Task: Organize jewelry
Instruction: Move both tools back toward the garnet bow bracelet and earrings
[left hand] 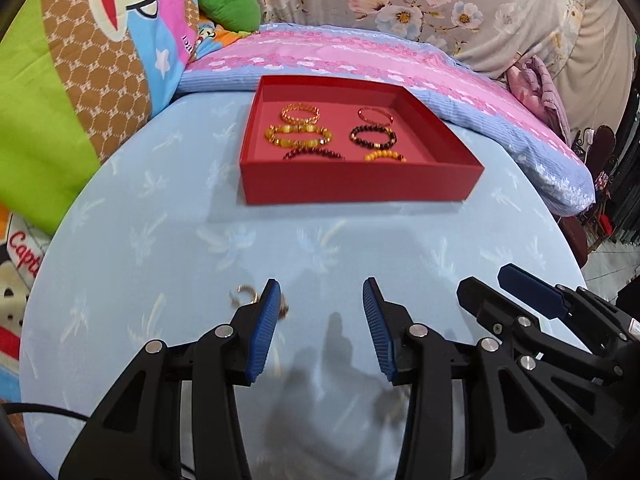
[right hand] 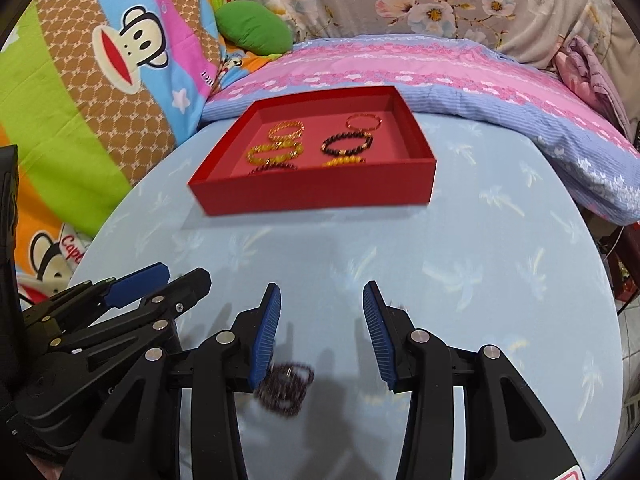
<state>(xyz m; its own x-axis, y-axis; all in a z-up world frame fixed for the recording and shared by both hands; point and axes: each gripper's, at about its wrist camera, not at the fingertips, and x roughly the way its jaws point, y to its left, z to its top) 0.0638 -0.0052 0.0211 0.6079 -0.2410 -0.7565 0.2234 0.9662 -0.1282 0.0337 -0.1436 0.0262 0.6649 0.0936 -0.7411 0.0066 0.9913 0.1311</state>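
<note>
A red tray (left hand: 360, 188) (right hand: 320, 196) stands at the far side of the light blue table and holds several bead and gold bracelets (left hand: 298, 136) (right hand: 348, 145). My left gripper (left hand: 322, 296) (right hand: 182, 274) hovers open over the near part of the table, with nothing between its pads. A small gold piece of jewelry (left hand: 242, 295) lies on the cloth, partly hidden behind its left finger. My right gripper (right hand: 322, 294) (left hand: 493, 285) is close beside it on the right, also open. A dark beaded bracelet (right hand: 286, 388), blurred, lies under it beside its left finger.
A pink and blue pillow (left hand: 400, 64) lies right behind the tray. A cartoon-print quilt (left hand: 88, 80) is piled on the left, with a green cushion (right hand: 254, 28) and a floral quilt (right hand: 440, 4) behind. The round table edge (right hand: 600, 320) drops off on the right.
</note>
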